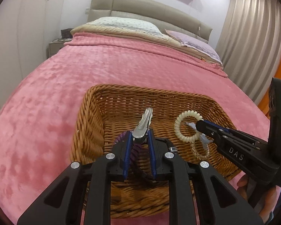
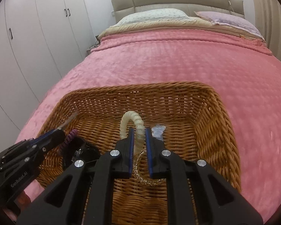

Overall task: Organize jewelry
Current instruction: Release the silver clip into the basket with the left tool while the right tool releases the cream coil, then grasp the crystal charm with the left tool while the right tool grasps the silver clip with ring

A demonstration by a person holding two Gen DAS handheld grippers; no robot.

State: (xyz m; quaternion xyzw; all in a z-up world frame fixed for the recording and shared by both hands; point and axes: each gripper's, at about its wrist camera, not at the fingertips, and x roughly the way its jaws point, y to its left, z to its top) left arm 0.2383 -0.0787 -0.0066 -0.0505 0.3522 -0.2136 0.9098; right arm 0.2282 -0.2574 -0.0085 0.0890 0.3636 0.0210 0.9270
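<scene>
A wicker basket point(image 1: 95, 112) sits on the pink bed; it also shows in the right wrist view point(image 2: 206, 116). My left gripper point(image 1: 140, 134) is shut on a silver hair clip point(image 1: 144, 123) and holds it above the basket; the gripper also shows in the right wrist view point(image 2: 60, 129). My right gripper point(image 2: 139, 131) is shut on a cream spiral hair tie point(image 2: 130, 120), also seen in the left wrist view point(image 1: 179, 125), over the basket. In the basket lie a purple spiral tie point(image 2: 70, 136), a black item point(image 2: 84, 150), a clear beaded bracelet point(image 2: 144, 178) and a pale blue clip point(image 2: 158, 131).
The pink blanket point(image 1: 112, 67) covers the bed around the basket. Pillows point(image 1: 125, 25) and the headboard are at the far end. White wardrobes point(image 2: 37, 37) stand at the left and curtains point(image 1: 252, 37) at the right.
</scene>
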